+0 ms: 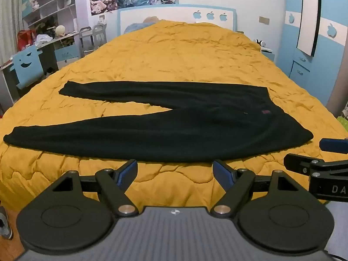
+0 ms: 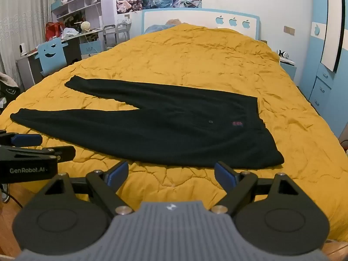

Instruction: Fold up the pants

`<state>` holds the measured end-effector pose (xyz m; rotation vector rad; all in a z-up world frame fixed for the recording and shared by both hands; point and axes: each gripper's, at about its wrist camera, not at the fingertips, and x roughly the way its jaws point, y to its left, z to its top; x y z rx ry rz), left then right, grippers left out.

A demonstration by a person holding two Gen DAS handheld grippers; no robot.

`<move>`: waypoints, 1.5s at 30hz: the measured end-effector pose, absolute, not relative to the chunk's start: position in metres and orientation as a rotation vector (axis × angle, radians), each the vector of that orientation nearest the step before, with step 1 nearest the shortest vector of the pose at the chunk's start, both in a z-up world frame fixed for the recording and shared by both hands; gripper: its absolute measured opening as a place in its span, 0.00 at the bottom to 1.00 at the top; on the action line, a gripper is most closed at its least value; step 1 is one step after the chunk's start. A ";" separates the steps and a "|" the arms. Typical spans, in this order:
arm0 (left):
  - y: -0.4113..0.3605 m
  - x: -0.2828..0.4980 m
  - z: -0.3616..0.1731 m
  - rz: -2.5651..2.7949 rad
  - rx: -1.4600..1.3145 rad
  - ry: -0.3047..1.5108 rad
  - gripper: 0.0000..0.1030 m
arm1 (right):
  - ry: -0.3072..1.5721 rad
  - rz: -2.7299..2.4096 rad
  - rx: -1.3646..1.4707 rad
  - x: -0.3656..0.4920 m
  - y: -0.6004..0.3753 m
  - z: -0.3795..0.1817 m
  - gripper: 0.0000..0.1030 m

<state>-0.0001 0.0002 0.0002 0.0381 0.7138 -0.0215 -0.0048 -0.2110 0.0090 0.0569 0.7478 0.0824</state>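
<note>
Black pants [image 1: 152, 130] lie flat on a yellow quilted bedspread [image 1: 174, 54], waistband to the right, both legs spread apart to the left. A small red label [image 1: 265, 111] marks the waist. My left gripper [image 1: 175, 169] hovers open just in front of the near leg's lower edge, with nothing between its blue pads. The right gripper [image 1: 302, 154] shows at that view's right edge. In the right wrist view the pants [image 2: 163, 130] lie ahead, and my right gripper [image 2: 171, 174] stands open before the waist's near corner, holding nothing. The left gripper [image 2: 56, 145] appears at the left.
The bed's white and blue headboard [image 1: 176, 15] stands at the back. A desk with clutter and a blue chair [image 1: 27, 65] are to the left, blue drawers [image 1: 301, 67] to the right. Wooden floor [image 2: 8, 217] shows below the bed's near edge.
</note>
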 end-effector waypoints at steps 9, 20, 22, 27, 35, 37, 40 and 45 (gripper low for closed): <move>0.000 0.000 0.000 -0.028 0.031 0.719 0.89 | 0.757 0.082 0.062 -0.005 -0.210 0.010 0.80; 0.000 0.000 0.000 -0.026 0.033 0.720 0.89 | 0.751 0.079 0.054 -0.006 -0.207 0.010 0.80; 0.000 0.000 0.000 -0.026 0.033 0.719 0.89 | 0.749 0.080 0.052 -0.007 -0.207 0.011 0.80; 0.000 0.000 0.000 -0.026 0.034 0.721 0.89 | 0.748 0.079 0.047 -0.007 -0.206 0.012 0.80; 0.000 0.000 0.000 -0.025 0.035 0.721 0.89 | 0.747 0.078 0.047 -0.007 -0.206 0.012 0.80; 0.000 0.000 0.000 -0.025 0.036 0.720 0.89 | 0.747 0.078 0.047 -0.007 -0.206 0.012 0.80; 0.000 0.000 0.000 -0.025 0.036 0.721 0.89 | 0.747 0.077 0.047 -0.007 -0.206 0.013 0.80; 0.000 0.000 0.000 -0.024 0.035 0.721 0.89 | 0.747 0.077 0.048 -0.007 -0.206 0.012 0.80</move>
